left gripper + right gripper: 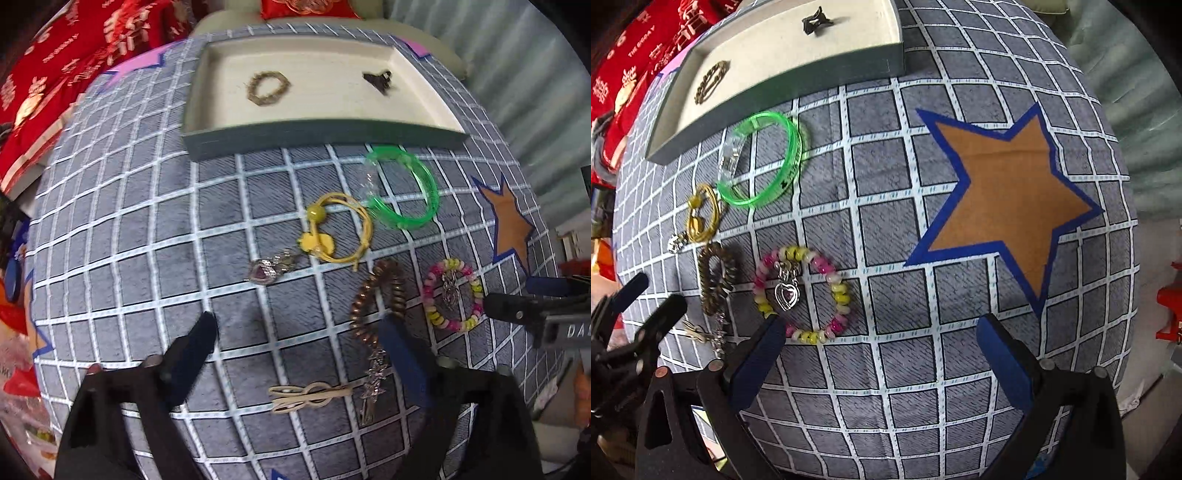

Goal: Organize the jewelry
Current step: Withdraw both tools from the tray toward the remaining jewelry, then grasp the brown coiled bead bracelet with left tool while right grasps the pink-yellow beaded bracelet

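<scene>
- Fingers of the left gripper (295, 343) stand wide apart with nothing between them, hovering over the grey checked tablecloth (147, 240); the right gripper (879, 343) is likewise spread wide and holds nothing.
- Done so far, I judge: two pieces lie in the shallow cream-lined tray with grey-green walls (325, 134) at the far edge of the table, a brownish braided bracelet (267, 88) and a small dark hair claw (378, 82).
- Left on the cloth, near the tray's front wall: a translucent green plastic bangle (406, 188), with a yellow cord bracelet carrying a yellow bead (340, 232) just beside it.
- Nearer the middle: a silver heart-shaped pendant (264, 271), a brown coiled-bead bracelet (376, 295), and a pink-and-yellow beaded bracelet with a silver heart charm (801, 295) close to the right gripper's left finger.
- Toward the near edge: a beige hair clip (306, 397) and a silver dangling piece (373, 384), possibly an earring; blur hides its form.
- Most of the sorting remains, by this count.
</scene>
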Demonstrator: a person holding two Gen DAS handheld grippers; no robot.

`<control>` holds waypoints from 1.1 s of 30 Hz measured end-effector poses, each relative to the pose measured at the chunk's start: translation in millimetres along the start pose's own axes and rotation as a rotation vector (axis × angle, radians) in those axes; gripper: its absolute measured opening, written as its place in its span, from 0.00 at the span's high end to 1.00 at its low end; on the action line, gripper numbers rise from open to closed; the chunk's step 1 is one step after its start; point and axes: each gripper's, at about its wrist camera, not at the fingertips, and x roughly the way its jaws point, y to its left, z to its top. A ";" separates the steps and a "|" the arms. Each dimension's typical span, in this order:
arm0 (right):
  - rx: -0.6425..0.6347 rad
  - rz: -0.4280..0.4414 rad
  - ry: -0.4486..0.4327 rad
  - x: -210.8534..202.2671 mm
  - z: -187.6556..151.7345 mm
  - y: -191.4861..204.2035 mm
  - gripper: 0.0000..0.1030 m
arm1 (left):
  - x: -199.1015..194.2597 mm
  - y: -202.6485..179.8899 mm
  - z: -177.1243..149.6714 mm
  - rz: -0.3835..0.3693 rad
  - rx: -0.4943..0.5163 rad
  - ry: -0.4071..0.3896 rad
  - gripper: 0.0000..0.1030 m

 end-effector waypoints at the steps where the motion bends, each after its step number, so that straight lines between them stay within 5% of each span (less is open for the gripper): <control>1: -0.004 -0.006 -0.001 2.8 -1.7 0.6 0.06 | 2.5 -0.5 1.0 -0.001 0.002 0.000 0.08; 5: -0.020 -0.031 -0.002 11.6 -6.9 8.6 0.27 | 8.1 -6.4 4.9 -0.008 0.016 -0.003 0.08; 14: -0.056 -0.111 -0.058 18.7 -19.2 25.6 0.35 | 23.7 -20.8 10.4 -0.005 0.054 0.018 0.27; 19: -0.093 -0.110 -0.073 22.1 -30.9 59.0 0.56 | 24.5 -26.0 6.7 0.014 0.084 0.009 0.33; 22: -0.102 -0.107 -0.071 19.1 -32.2 76.0 0.69 | 24.5 -31.8 2.4 0.023 0.107 -0.002 0.49; 24: -0.109 -0.105 -0.067 17.6 -30.1 86.7 0.78 | 25.6 -35.6 4.6 0.008 0.122 -0.004 0.80; 26: -0.111 -0.106 -0.064 12.4 -23.4 89.0 0.90 | 30.6 -39.4 11.0 -0.018 0.116 0.004 0.80; 33: -0.094 -0.056 -0.088 -9.3 -16.3 88.4 0.90 | 21.0 -36.6 16.4 -0.081 0.066 -0.002 0.80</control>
